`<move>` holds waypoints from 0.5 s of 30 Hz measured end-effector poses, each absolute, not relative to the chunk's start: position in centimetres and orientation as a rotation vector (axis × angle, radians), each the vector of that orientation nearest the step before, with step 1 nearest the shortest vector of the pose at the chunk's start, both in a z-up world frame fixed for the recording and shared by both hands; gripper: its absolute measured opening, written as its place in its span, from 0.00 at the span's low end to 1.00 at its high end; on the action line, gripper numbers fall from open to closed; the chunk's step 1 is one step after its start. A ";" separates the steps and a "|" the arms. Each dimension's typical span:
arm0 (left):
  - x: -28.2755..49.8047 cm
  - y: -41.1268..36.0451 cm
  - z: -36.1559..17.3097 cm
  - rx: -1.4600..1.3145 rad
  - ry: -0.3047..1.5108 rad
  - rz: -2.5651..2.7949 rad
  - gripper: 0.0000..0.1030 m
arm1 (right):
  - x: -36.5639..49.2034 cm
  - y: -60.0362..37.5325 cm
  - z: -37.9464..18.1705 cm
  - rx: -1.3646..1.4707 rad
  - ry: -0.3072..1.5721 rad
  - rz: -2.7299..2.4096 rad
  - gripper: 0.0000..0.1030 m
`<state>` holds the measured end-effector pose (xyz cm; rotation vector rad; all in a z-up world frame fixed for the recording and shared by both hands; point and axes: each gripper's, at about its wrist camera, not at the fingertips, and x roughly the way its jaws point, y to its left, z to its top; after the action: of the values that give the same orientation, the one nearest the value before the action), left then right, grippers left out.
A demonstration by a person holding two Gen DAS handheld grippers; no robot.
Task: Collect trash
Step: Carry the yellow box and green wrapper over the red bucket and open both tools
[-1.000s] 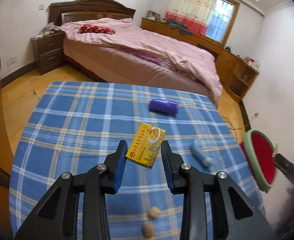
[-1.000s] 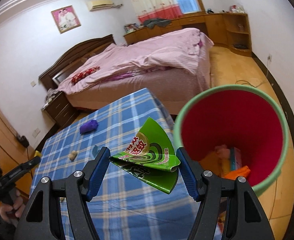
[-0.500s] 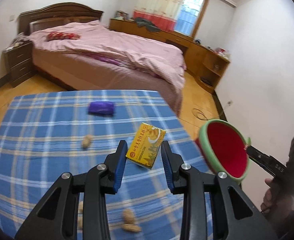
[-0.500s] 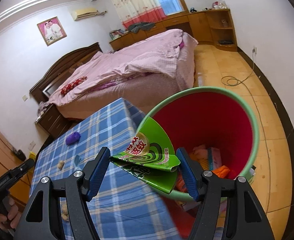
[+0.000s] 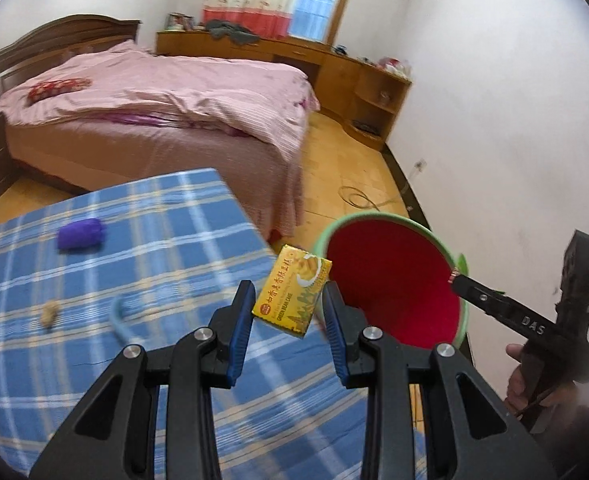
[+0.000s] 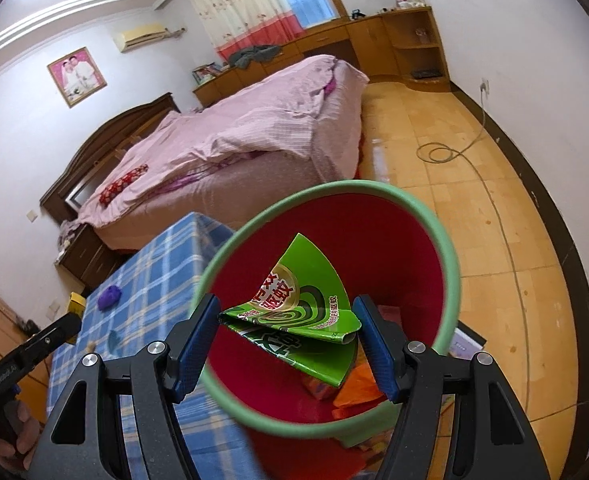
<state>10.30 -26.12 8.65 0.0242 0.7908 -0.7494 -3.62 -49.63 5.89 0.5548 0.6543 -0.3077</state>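
Green wrapper (image 6: 294,316) is clamped in right hand-held gripper (image 6: 288,330) above the bin (image 6: 450,272). Yellow box (image 5: 292,290) is clamped in left hand-held gripper (image 5: 288,308) beside the bin. Purple wad (image 5: 80,234) and peanut (image 5: 49,313) are left on worktop (image 5: 174,232).

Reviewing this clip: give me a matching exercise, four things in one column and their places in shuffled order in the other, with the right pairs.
Things:
1. yellow box
2. green wrapper
3. purple bundle
4. orange trash

Places:
A. lying on the checked tablecloth
B. at the bottom of the red bin
C. in the left gripper
D. in the right gripper

Pairs: 1-C, 2-D, 3-A, 4-B
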 end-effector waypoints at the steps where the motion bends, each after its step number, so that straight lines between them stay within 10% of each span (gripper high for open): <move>1: 10.2 -27.1 8.3 0.035 0.796 -0.762 0.34 | -3.6 -50.0 5.5 0.557 0.659 -0.314 0.68; 15: 9.6 -35.9 3.7 0.141 0.874 -0.887 0.34 | -3.4 -52.6 2.2 0.626 0.672 -0.325 0.68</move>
<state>9.55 -35.93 3.74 0.1411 0.8744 -0.8872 -3.43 -52.59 2.15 0.6263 0.6720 -0.3253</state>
